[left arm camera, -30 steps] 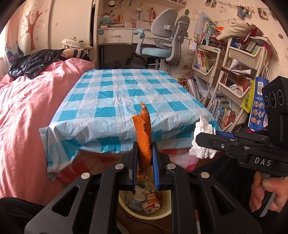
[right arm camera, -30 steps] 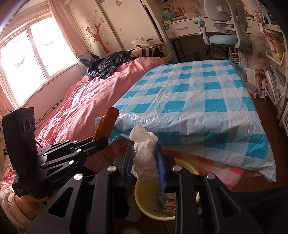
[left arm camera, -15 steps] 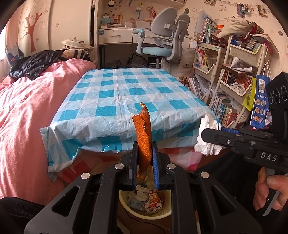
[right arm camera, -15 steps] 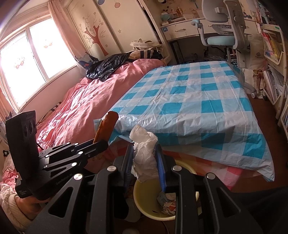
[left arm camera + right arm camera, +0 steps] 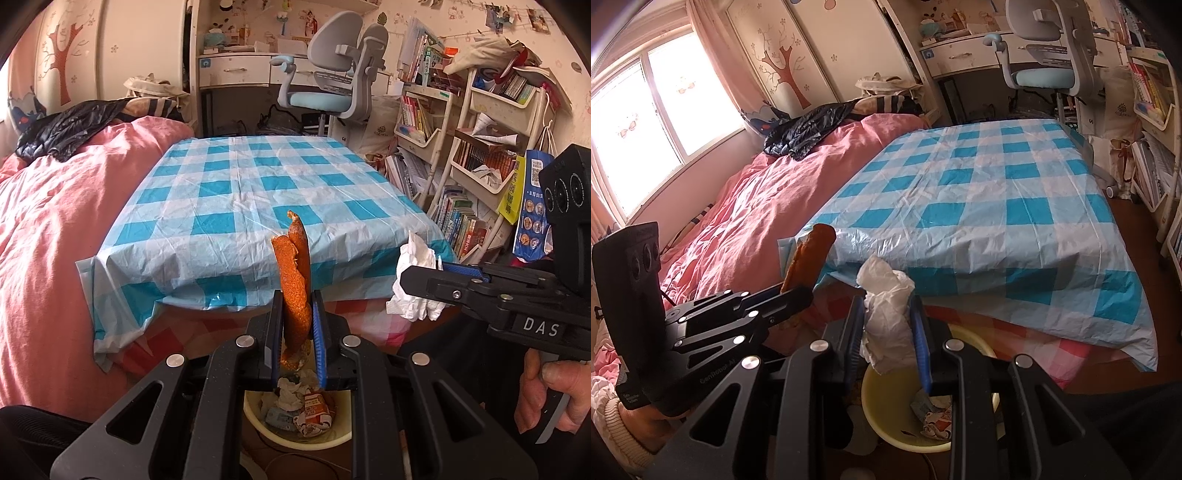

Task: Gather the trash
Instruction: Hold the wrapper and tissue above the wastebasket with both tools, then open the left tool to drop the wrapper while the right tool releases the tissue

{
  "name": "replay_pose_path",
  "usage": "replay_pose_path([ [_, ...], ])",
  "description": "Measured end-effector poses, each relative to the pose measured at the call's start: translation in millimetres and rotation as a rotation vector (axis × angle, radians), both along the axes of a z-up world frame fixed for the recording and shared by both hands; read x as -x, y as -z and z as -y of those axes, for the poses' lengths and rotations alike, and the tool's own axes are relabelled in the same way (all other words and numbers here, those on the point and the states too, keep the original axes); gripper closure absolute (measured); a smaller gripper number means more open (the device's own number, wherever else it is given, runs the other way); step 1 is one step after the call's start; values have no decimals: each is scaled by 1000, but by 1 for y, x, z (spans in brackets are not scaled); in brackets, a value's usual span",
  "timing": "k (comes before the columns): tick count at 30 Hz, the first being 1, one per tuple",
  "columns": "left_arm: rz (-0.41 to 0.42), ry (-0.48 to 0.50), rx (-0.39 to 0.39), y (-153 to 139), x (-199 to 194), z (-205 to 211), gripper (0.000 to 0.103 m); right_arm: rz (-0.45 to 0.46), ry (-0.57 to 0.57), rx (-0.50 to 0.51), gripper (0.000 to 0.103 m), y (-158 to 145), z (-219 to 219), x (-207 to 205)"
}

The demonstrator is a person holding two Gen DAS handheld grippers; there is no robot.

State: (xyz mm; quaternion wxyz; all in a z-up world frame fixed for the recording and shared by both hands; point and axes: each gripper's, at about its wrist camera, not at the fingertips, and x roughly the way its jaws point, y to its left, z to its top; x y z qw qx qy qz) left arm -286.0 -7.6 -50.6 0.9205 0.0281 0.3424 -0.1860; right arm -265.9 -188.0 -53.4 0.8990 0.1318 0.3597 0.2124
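Both grippers hang over the yellow bin (image 5: 295, 439) on the floor at the near edge of the table, which wears a blue checked cloth (image 5: 258, 192). The left gripper (image 5: 297, 332) is nearly closed, its jaws pinching a long strip of orange peel (image 5: 293, 280) that stands upright between them, its lower end curling just above the bin. The right gripper (image 5: 888, 332) is a little wider and clamps a crumpled white tissue (image 5: 886, 317), also above the bin. In the bin lie crumpled paper and a wrapper (image 5: 314, 413). A pink quilt (image 5: 55, 229) covers the bed to the left; a hand (image 5: 550, 398) grips the right handle.
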Motion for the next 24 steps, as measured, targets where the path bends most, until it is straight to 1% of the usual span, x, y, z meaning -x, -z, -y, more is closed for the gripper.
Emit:
replay_pose_path([
  [11, -9, -2, -8, 5, -2, 2, 89, -1, -6, 7, 76, 0, -3, 0],
  [15, -26, -12, -17, 11, -3, 1, 89, -5, -14, 15, 76, 3, -7, -1],
  [17, -30, -22, -18, 12, -4, -1, 89, -9, -23, 23, 74, 5, -11, -3],
  [19, -31, -33, -17, 12, -4, -2, 83, -14, -28, 35, 70, 7, -15, -5],
  [20, -31, -45, -17, 12, -4, -4, 73, -17, -30, 39, 65, 9, -16, -6],
  [21, -29, -56, -16, 11, -4, -5, 64, -19, -28, 42, 62, 10, -17, -7],
  [22, -22, -70, -13, 10, -4, -7, 60, -19, -26, 41, 58, 10, -17, -7],
  [24, -11, -95, -9, 8, -4, -10, 49, -14, -18, 36, 55, 9, -16, -6],
])
